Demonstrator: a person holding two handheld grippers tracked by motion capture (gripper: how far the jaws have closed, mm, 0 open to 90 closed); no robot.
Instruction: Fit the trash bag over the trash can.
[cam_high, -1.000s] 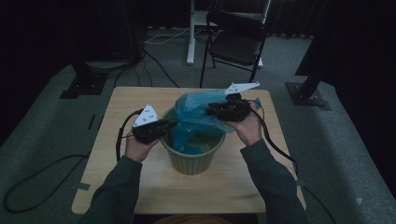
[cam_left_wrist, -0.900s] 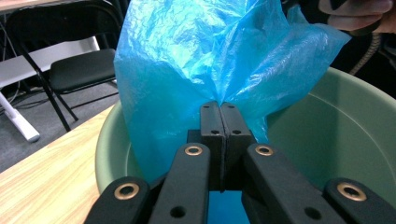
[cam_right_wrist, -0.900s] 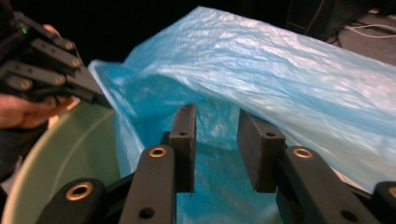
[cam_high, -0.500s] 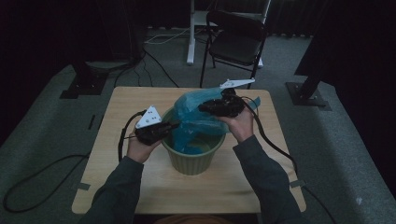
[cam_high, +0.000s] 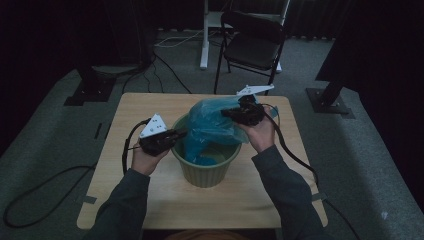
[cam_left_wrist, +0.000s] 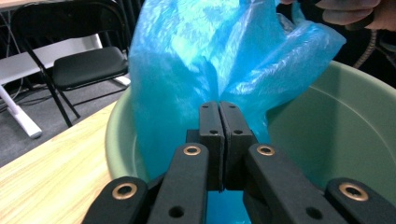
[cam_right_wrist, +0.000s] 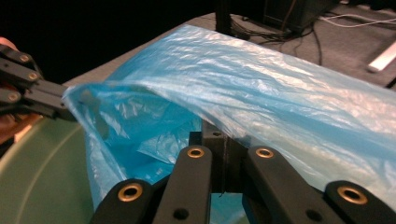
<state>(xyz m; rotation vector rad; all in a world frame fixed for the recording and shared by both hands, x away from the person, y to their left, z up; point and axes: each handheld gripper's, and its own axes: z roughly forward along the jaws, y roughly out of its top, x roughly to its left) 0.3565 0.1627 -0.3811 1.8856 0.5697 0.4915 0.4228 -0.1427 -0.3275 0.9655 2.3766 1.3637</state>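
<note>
The blue bag (cam_high: 212, 125) is hanging half inside the green bucket (cam_high: 206, 170) on the table (cam_high: 125, 110) — the left gripper (cam_high: 180, 134) is pinching its near edge, and the right gripper (cam_high: 227, 113), jaws just closed, is pinching its raised top.

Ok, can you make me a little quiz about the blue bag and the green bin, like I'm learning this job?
1. True or false: the blue bag lies flat on the table.
2. What does the left gripper pinch? A) bin rim B) blue bag C) cable
3. What stands on the floor behind the table?

Key:
1. False: it hangs partly inside the green bin.
2. B
3. A black chair.
</note>
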